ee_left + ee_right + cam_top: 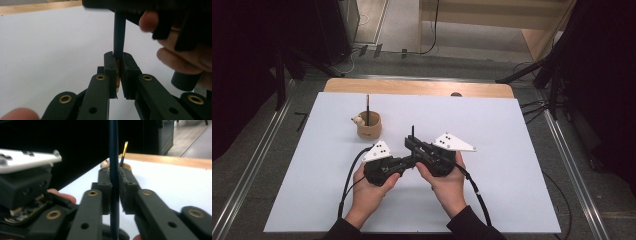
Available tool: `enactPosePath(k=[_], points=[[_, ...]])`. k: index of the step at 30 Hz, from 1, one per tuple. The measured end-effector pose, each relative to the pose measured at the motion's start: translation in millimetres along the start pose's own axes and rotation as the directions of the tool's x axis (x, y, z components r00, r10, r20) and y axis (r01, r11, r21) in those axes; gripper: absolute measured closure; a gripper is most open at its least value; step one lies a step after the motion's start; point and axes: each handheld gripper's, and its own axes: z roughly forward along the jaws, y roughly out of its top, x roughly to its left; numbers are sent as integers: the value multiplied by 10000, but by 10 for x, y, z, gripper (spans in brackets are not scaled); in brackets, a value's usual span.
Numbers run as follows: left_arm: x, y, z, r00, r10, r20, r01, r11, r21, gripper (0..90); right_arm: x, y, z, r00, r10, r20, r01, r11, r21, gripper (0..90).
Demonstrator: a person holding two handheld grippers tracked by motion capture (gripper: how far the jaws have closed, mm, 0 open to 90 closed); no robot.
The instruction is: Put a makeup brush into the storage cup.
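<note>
left gripper [404, 161]: black body, grey three-cornered plate with dark dots, black cable | right gripper [412, 141]: same build | jaws: black links, brass-ringed pivots | sleeves [474, 225]: dark

The dark, slender brush [113, 157] stands upright, its lower end apparently gold-coloured.

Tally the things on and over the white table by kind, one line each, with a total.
Paintbrushes: 2, one dark-handled brush clamped by both grippers, one brush standing in the cup.
Cups: 1, the tan cup.
Grippers: 2, the left gripper and the right gripper, each with its jaws shut on the dark handle.
Total: 5
</note>
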Motion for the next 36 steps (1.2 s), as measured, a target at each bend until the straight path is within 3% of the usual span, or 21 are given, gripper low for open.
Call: enactPosePath(k=[8,13,17,27,36], points=[[32,6,-38,9999,-63,-100,62,9999,-159,850,11,-122,64,9992,297,-264,-284,9984,490,793],[53,-8,-17,9998,-160,136,162,9997,-161,832,-17,-114,39,9998,167,-51,-164,9983,561,840],[77,-43,-14,9998,-126,163,128,9998,-138,748,-58,-96,6,9998,33,187,-43,9986,529,841],[204,-22,-165,9996,-255,-92,250,9982,-544,669,-242,-174,-113,9928,-862,828,809,9946,650,841],[219,32,-230,9998,-142,-122,135,9984,-546,632,-329,-332,-207,9803,-1800,815,1708,9793,1085,840]])
